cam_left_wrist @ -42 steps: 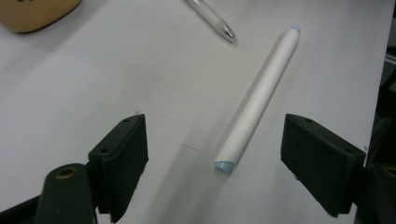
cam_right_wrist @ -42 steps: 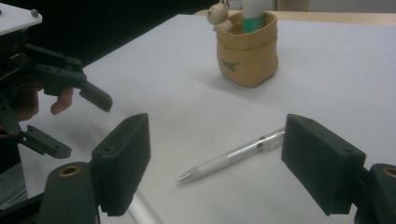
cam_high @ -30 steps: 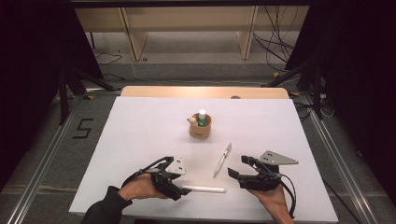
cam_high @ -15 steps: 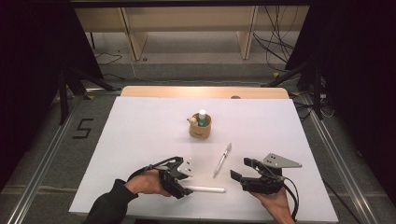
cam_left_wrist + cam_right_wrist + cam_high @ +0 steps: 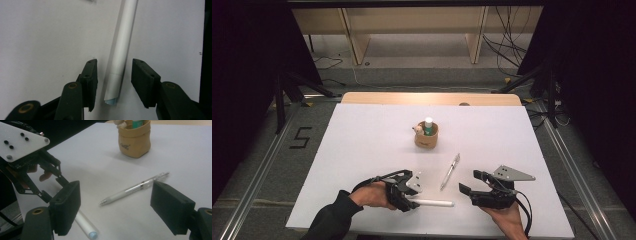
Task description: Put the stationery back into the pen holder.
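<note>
Straddling status: the left gripper [image 5: 408, 199] has its jaws either side of the white marker [image 5: 432, 203], low and left of centre in the high view.
Table [image 5: 362, 150]: white top, spanning the middle and lower part of the high view; a wooden edge strip runs along its far side.
Right gripper [image 5: 469, 182]: lower right of the high view, in the person's right hand [image 5: 504, 217]. Jaws released and wide apart, nothing between the pads. In the right gripper view the pen lies on the table beyond the gap, clear of both pads.
Left gripper detail: lower left of centre in the high view, held in the person's left hand [image 5: 372, 194]. Jaws have just been closing, with the marker between them. In the left gripper view [image 5: 114, 80] a visible gap remains between each pad and the marker barrel, so it isn't yet grasped.
Cup [image 5: 426, 136]: tan, upright, centre of the high view, well apart from both grippers. It holds a bottle with a green label and a white cap, plus a small pale item.
Marker: flat on the table, bottom centre of the high view. Its near end sits between the left jaws [image 5: 120, 55]; the other end points towards the right gripper.
Pen [image 5: 450, 171]: clear and slim, lying at a slant between the cup and the right gripper, apart from the marker.
</note>
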`<state>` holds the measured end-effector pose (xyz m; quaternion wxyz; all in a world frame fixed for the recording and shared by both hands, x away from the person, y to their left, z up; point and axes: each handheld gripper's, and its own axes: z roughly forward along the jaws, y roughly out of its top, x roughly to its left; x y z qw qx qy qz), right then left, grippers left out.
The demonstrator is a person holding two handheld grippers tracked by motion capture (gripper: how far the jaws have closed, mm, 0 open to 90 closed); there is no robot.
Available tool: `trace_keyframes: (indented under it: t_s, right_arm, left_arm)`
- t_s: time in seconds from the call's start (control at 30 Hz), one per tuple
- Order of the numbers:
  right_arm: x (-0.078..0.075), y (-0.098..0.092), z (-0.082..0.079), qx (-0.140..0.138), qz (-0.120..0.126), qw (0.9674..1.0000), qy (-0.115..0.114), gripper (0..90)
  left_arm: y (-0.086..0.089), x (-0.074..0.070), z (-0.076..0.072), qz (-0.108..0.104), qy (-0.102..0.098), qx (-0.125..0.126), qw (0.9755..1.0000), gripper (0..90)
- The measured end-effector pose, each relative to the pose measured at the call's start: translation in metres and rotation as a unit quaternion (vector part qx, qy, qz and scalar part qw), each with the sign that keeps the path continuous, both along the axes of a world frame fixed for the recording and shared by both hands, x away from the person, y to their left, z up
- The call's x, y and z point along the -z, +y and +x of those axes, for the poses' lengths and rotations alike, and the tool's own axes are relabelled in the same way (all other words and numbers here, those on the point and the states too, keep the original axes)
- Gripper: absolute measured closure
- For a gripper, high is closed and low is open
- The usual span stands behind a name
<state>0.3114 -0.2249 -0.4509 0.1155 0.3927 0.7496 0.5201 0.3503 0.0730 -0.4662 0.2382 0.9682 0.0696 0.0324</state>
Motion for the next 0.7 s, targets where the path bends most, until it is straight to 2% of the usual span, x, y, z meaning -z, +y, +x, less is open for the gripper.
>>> trace_keyframes:
  t_s: [0.47, 0.7]
  right_arm:
    - [0.0003, 0.0007, -0.0004, -0.004, 0.0, 1.0, 0.0, 25.3]
    - [-0.0005, 0.0012, -0.001, -0.004, 0.0, 1.0, -0.001, 25.3]
  left_arm:
    - [-0.0063, 0.0008, -0.0008, 0.026, 0.0, 0.015, 0.9996, 64.7]
    - [-0.0077, 0.001, -0.001, 0.026, 0.007, 0.018, 0.9995, 69.7]
